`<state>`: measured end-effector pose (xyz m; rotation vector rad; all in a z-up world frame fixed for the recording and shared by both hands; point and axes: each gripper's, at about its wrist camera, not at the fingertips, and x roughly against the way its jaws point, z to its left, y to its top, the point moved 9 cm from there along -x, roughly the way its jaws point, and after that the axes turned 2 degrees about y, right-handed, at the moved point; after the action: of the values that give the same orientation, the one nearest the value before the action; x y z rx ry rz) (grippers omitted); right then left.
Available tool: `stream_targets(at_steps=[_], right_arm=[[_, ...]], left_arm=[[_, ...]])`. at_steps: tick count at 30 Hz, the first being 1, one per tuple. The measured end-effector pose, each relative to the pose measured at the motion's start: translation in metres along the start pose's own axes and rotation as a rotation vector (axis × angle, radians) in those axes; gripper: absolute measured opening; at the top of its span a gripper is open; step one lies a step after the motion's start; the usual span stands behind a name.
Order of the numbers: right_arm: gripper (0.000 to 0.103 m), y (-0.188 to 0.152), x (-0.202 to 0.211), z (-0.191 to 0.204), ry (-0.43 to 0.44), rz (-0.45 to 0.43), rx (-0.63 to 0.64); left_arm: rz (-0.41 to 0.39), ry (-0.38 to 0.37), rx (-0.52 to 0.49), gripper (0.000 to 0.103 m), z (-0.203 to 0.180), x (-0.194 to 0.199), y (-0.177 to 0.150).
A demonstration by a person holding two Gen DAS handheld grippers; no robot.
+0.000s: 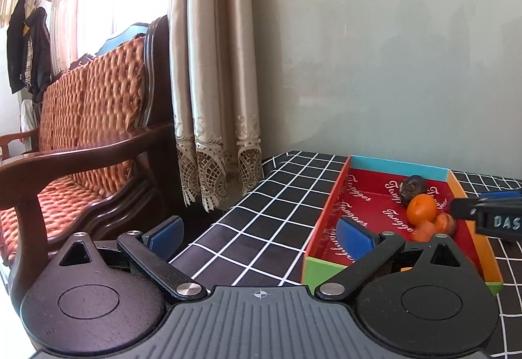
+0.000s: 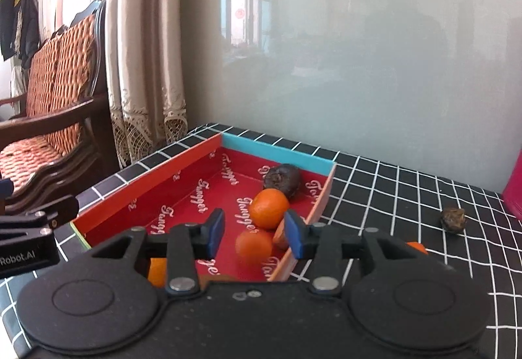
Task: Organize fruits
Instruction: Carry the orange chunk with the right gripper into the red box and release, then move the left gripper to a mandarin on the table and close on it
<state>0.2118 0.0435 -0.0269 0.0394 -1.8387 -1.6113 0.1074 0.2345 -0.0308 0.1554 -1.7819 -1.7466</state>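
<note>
Hovering over red tray (image 2: 182,169), right gripper (image 2: 253,233) released, nothing grasped, oranges (image 2: 270,208) grouped below; left gripper (image 1: 259,236) spread wide; dark fruit (image 2: 453,219) left on bench at 3 o'clock.

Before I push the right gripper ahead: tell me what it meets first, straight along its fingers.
Probably the near orange lying in the tray, just beyond the open right gripper; a second orange sits behind it. Depth is uncertain.
</note>
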Motion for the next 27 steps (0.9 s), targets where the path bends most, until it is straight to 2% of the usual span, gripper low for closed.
stream_targets(at_steps=[4,6,10,12,20,27], right_arm=[[0.041,0.000,0.013,-0.028,-0.057,-0.022,-0.035],[0.050,0.001,0.023,-0.050,-0.102,-0.038,-0.061],[0.056,-0.001,0.041,-0.094,-0.174,-0.051,-0.114],[0.063,-0.006,0.049,-0.115,-0.212,-0.046,-0.140],[0.064,-0.026,0.085,-0.182,-0.307,-0.058,-0.239],[0.064,-0.037,0.108,-0.212,-0.362,-0.071,-0.262]], left_arm=[[-0.011,-0.023,-0.001,0.099,-0.011,0.005,0.002],[-0.013,-0.041,-0.005,0.099,-0.020,0.008,0.003],[-0.028,-0.073,-0.016,0.099,-0.040,0.014,0.006],[-0.030,-0.091,-0.021,0.099,-0.051,0.017,0.007],[-0.051,-0.162,-0.041,0.099,-0.094,0.031,0.011],[-0.057,-0.223,-0.080,0.100,-0.131,0.041,0.009]])
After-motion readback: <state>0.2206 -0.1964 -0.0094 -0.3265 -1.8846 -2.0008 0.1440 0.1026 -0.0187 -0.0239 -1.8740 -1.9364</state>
